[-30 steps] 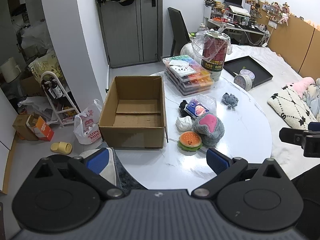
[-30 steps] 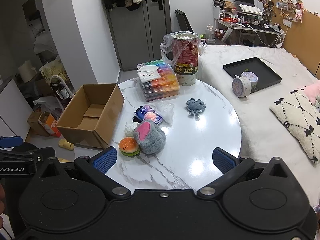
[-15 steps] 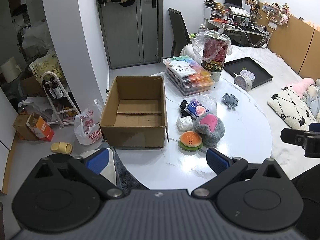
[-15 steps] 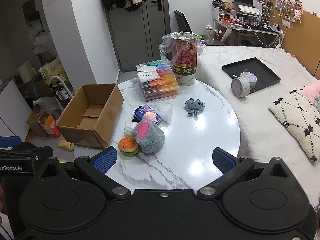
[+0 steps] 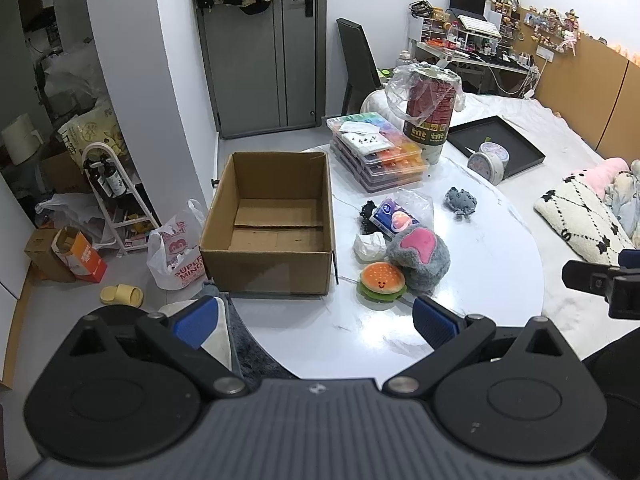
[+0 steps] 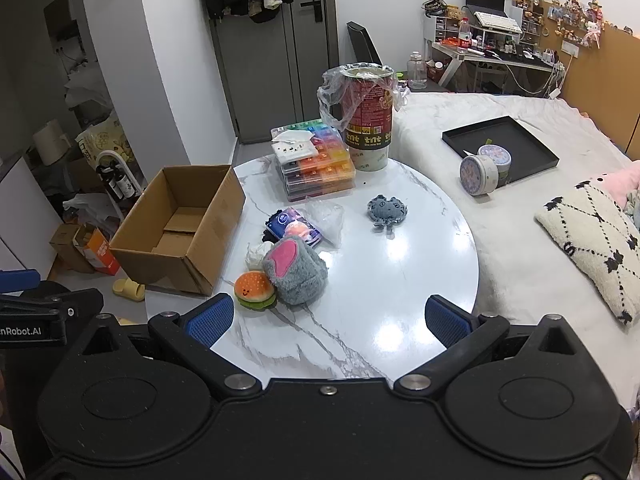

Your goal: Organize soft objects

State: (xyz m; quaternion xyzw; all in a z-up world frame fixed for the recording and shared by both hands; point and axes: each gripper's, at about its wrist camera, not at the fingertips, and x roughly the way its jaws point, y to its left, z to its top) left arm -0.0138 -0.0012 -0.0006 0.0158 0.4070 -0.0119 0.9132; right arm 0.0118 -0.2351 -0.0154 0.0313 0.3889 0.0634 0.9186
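Observation:
An open, empty cardboard box (image 5: 272,216) (image 6: 180,224) stands on the left of the round white marble table (image 5: 480,288) (image 6: 400,300). Beside it lie a burger plush (image 5: 382,281) (image 6: 255,290), a grey plush with a pink patch (image 5: 420,256) (image 6: 296,272), a white soft lump (image 5: 369,245) (image 6: 256,254), a blue tissue pack (image 5: 394,216) (image 6: 294,222) and a small grey plush (image 5: 461,201) (image 6: 386,210). My left gripper (image 5: 316,320) is open and empty above the near table edge. My right gripper (image 6: 328,316) is open and empty, short of the toys.
A stack of colourful plastic cases (image 5: 376,152) (image 6: 316,164) and a bag-lined tube bin (image 5: 430,116) (image 6: 366,120) stand at the table's back. A bed with a black tray (image 6: 500,148), a round tin (image 6: 484,170) and a pillow (image 6: 592,240) lies right. Floor clutter sits left.
Both grippers have drifted slightly forward and up over the table; the toys and the box have not moved. Both stay open.

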